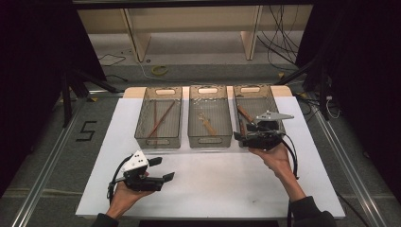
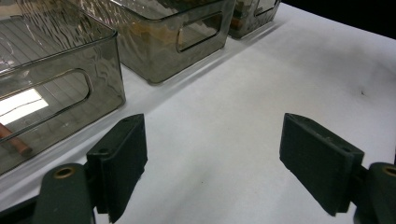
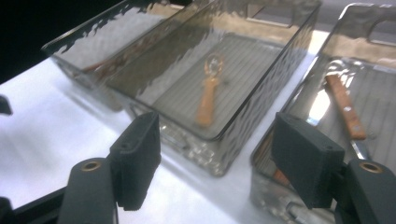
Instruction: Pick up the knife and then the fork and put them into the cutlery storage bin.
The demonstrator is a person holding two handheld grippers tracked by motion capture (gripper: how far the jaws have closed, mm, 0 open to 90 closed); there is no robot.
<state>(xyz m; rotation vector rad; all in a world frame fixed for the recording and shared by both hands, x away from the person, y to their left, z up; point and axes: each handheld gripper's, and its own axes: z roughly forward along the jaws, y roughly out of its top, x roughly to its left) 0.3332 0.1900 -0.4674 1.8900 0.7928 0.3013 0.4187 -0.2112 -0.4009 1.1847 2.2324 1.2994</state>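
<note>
In the high view my right gripper (image 1: 239, 131) sits right of centre, over the near end of the right-hand smoky clear plastic bin (image 1: 272, 99), with my right hand (image 1: 276, 158) under it. Its jaws stand wide apart with nothing between them. In the right gripper view they frame the near corners of two bins: the middle smoky clear plastic bin (image 3: 261, 100) runs up the centre of the frame, and the right-hand bin takes the right edge.

A wooden-handled knife (image 3: 345, 108) lies on the ribbed floor of the right-hand bin, at the right of the right gripper view, its brown handle slanting toward the upper left and its metal blade pointing to the lower right. In the high view it shows as a brown bar (image 1: 244, 113) just above my gripper. A small wooden spoon-like utensil (image 3: 209, 95) lies in the middle bin, centre of the frame.

My left gripper (image 1: 161, 170) is at lower left in the high view, held in my left hand (image 1: 125, 194) just above the white table sheet (image 1: 213, 179), well apart from the bins. Its jaws are also spread wide and empty over bare sheet.

The left-hand smoky clear plastic bin (image 1: 142, 127) holds thin brown sticks (image 1: 158, 120) that cross each other.
</note>
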